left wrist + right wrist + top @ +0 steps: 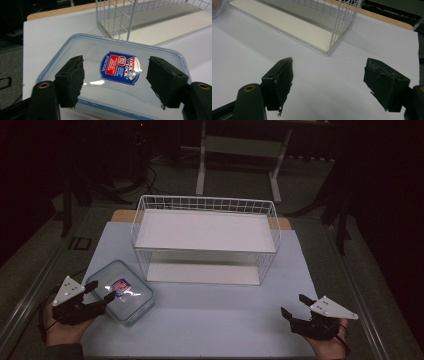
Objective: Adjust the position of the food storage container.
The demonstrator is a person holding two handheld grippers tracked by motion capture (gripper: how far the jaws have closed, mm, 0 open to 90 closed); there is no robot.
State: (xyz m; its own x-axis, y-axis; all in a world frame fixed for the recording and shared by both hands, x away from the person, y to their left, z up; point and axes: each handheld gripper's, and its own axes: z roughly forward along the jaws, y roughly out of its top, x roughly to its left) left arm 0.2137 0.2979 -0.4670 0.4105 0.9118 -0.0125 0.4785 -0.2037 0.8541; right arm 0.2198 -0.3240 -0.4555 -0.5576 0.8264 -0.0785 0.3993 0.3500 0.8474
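A clear plastic container with a blue-rimmed lid and a blue and red label lies at the table's front left. My left gripper is open, its jaws spread over the container's near edge. In the left gripper view the lid lies under and beyond my left gripper, and neither pad presses on it. My right gripper stands open at the front right above bare mat with nothing between its fingers, and it is open in its own view too. A white wire rack stands mid-table.
The wire rack holds a white board on top and another at its base. A pale mat covers the table, with a wooden edge showing behind. A metal frame stands on the dark floor beyond.
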